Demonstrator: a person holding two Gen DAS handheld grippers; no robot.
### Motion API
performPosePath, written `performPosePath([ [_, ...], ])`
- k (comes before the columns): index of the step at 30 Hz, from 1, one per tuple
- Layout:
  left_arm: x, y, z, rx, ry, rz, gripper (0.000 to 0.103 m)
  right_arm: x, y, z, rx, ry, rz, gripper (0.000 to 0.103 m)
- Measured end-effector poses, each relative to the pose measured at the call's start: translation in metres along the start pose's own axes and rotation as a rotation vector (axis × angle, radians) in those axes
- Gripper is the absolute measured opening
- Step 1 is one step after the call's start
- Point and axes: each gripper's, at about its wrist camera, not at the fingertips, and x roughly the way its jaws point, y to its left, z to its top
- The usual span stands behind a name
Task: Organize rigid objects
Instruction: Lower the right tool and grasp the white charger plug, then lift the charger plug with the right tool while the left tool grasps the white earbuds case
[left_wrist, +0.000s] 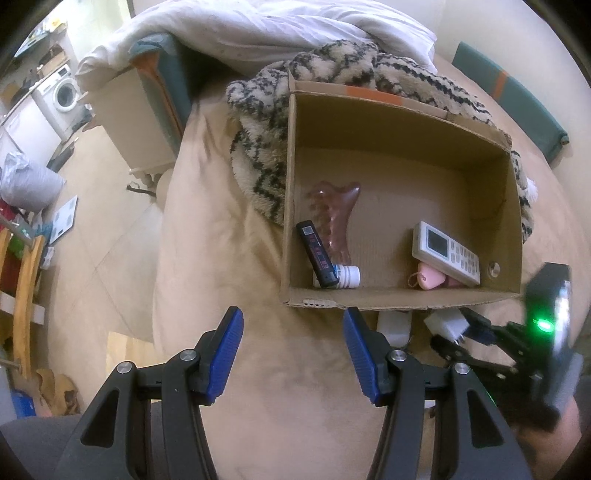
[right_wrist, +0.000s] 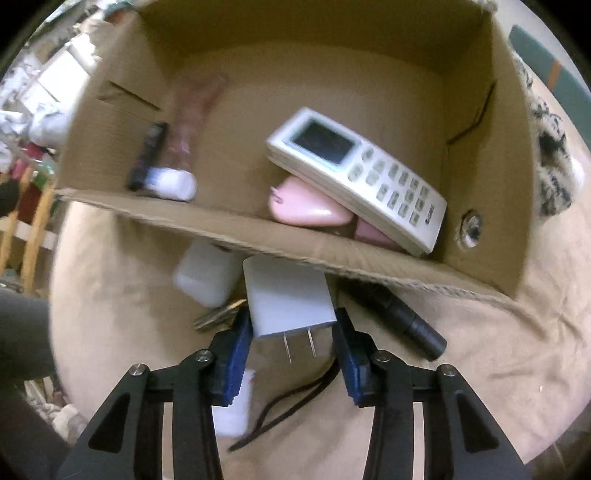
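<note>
Box (left_wrist: 369, 110), cardboard, open-topped, on a tan bed (left_wrist: 221, 221): partly filled. Contents, left to right in the left wrist view: black lighter (left_wrist: 316, 253) at the lower left corner, leaning on a pink ridged massager (left_wrist: 334, 212); white-capped bottle (left_wrist: 347, 276) just right of the lighter's foot; pink case (left_wrist: 430, 279) at lower centre-right with a white remote (left_wrist: 445, 252) resting across it. These five count as stowed. Still outside, along the box's near wall, left to right in the right wrist view: white block (right_wrist: 205, 273), keys (right_wrist: 218, 315) partly hidden beneath it, white charger (right_wrist: 288, 295) with prongs pointing toward the camera, black cylinder (right_wrist: 406, 317) with a cord (right_wrist: 295, 398) trailing to the lower centre; a white item at lower centre is too blurred to name. Left tool (left_wrist: 293, 350): jaws apart, nothing between them, hovering over bare bed at lower centre. Right tool (right_wrist: 293, 350): jaws pressed on the charger's two sides, gripping it at its pronged end; the charger sits just outside the box wall, not yet lifted over. Judged status: about half done; the charger is the item in hand, with at least four more to follow.
</note>
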Motion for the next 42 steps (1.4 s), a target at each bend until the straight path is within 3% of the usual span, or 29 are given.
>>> performPosePath([
  [6, 0.001, -0.001, 0.0, 0.003, 0.004, -0.003, 0.053, -0.044, -0.008, -0.015, 0.053, -0.074, 0.148, 0.045],
  [15, 0.005, -0.002, -0.004, 0.012, 0.016, 0.013, 0.053, -0.094, -0.014, -0.013, 0.032, -0.256, 0.155, 0.044],
  [30, 0.024, -0.005, -0.012, 0.05, 0.047, 0.079, 0.053, -0.125, -0.03, -0.013, 0.046, -0.358, 0.185, 0.044],
  [37, 0.043, -0.032, -0.016, 0.119, 0.1, 0.031, 0.053, -0.143, -0.048, -0.001, 0.074, -0.435, 0.23, 0.044],
  [42, 0.076, -0.071, -0.017, 0.113, 0.211, -0.044, 0.052, -0.146, -0.062, -0.002, 0.137, -0.462, 0.255, 0.044],
])
